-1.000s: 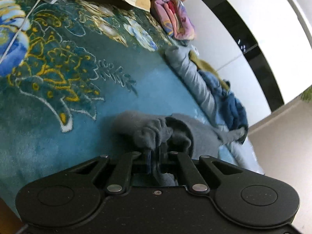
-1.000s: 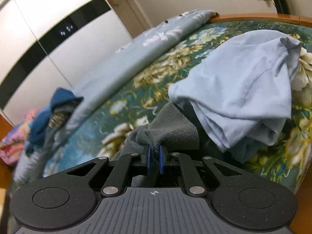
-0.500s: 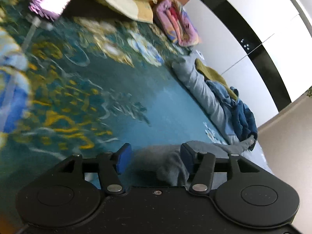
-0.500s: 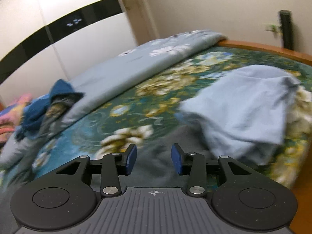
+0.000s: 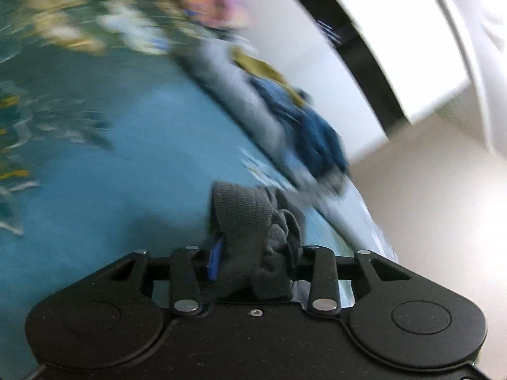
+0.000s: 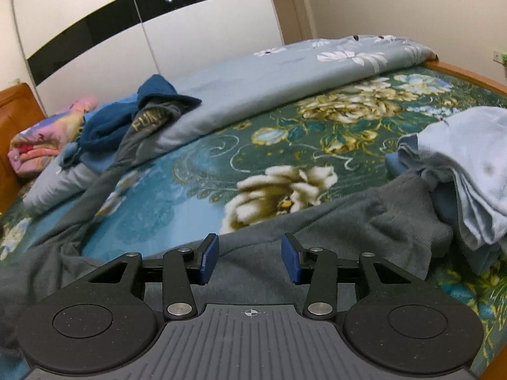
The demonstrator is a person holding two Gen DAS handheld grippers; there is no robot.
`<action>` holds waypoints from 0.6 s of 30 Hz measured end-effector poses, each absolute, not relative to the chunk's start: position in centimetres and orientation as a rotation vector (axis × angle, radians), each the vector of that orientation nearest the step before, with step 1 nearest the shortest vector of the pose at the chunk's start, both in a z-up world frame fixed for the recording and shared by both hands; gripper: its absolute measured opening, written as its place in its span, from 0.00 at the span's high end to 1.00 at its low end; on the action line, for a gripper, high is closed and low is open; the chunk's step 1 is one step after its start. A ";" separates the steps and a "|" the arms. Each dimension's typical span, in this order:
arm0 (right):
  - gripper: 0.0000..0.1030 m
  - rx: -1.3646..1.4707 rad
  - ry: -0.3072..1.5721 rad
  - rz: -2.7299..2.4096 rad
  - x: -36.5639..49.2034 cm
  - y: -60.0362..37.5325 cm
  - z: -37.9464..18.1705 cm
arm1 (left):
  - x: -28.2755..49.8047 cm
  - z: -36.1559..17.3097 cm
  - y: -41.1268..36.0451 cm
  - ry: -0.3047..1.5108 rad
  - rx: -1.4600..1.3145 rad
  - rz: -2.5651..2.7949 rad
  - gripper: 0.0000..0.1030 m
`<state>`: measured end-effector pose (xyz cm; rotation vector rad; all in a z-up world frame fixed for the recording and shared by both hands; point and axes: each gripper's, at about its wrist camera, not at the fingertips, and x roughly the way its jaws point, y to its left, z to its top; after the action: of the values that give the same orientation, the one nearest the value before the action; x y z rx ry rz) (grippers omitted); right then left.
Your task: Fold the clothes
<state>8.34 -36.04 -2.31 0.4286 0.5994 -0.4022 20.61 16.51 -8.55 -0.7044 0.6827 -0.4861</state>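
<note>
A dark grey garment (image 6: 348, 221) lies spread across the teal floral bedspread (image 6: 221, 164). My right gripper (image 6: 250, 256) hovers just above the garment. Its jaws are opening, with cloth below them and nothing pinched. The left wrist view is blurred. There, a ribbed grey cuff (image 5: 244, 209) of the garment stands bunched between the blue pads (image 5: 215, 259) of my left gripper (image 5: 253, 253). The jaws are closing on it and the cloth fills the gap. A crumpled light blue garment (image 6: 469, 164) rests on the grey one's right end.
A rolled pale blue duvet (image 6: 285, 72) runs along the far side of the bed. On its left end lies a heap of dark blue clothes (image 6: 126, 117), with a pink blanket (image 6: 41, 139) beyond. A white and black wardrobe (image 6: 190, 31) stands behind. The wooden bed edge (image 6: 475, 79) is at right.
Both grippers let go of the grey garment and opened. The left then swung right and has narrowed around the cuff. The right drew back, and the garment now lies flatter.
</note>
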 end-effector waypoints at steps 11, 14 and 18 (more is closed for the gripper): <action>0.61 0.422 0.639 -0.374 8.3 -34.8 -2.7 | 18.9 -9.8 12.0 0.773 -0.477 -0.616 0.48; 0.61 0.425 0.642 -0.378 8.2 -35.0 -2.8 | 18.7 -9.0 13.7 0.725 -0.505 -0.570 0.41; 0.61 0.437 0.649 -0.381 8.1 -35.3 -3.2 | 19.4 -8.4 16.1 0.686 -0.602 -0.526 0.29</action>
<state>8.07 -35.25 -3.21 0.4375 0.6488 -0.3806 19.38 16.08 -8.37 -0.6017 0.6859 -0.5258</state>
